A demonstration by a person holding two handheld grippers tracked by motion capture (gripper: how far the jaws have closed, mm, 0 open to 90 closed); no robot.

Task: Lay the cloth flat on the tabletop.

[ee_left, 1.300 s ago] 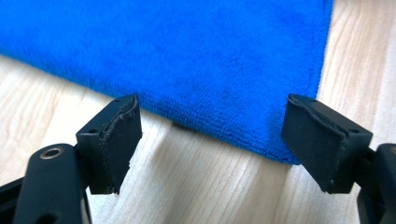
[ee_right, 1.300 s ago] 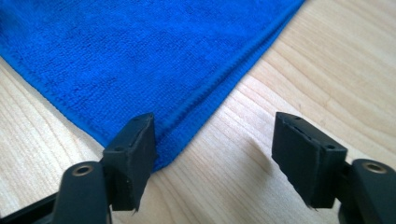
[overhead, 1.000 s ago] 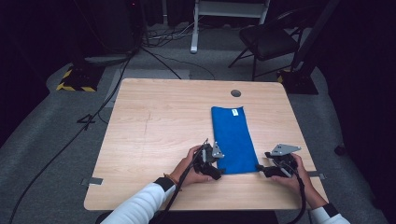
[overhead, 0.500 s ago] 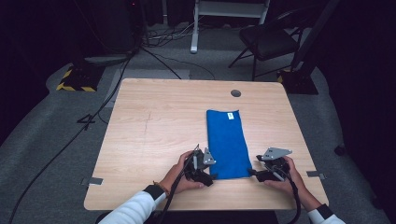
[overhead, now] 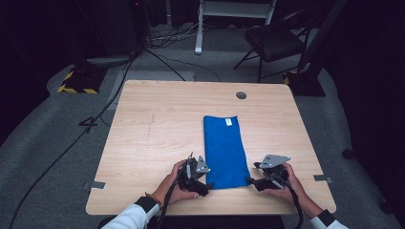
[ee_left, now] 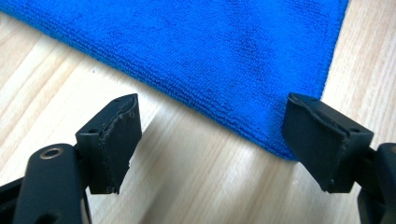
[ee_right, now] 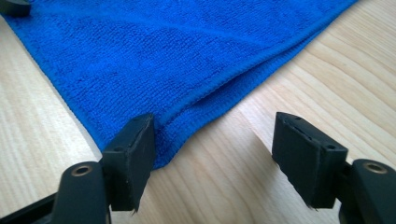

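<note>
Near the table's (overhead: 143, 143) front edge, right of centre, I see a folded blue cloth (overhead: 224, 148) lying flat. My left gripper (overhead: 203, 179) and right gripper (overhead: 250, 180) flank its 2 near corners, jaws spread, pinching nothing.

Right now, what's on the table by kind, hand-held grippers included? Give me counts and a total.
Blue folded cloth: 1
Hand-held gripper: 2, the left and the right, both open at the cloth's near corners
Total: 3
</note>
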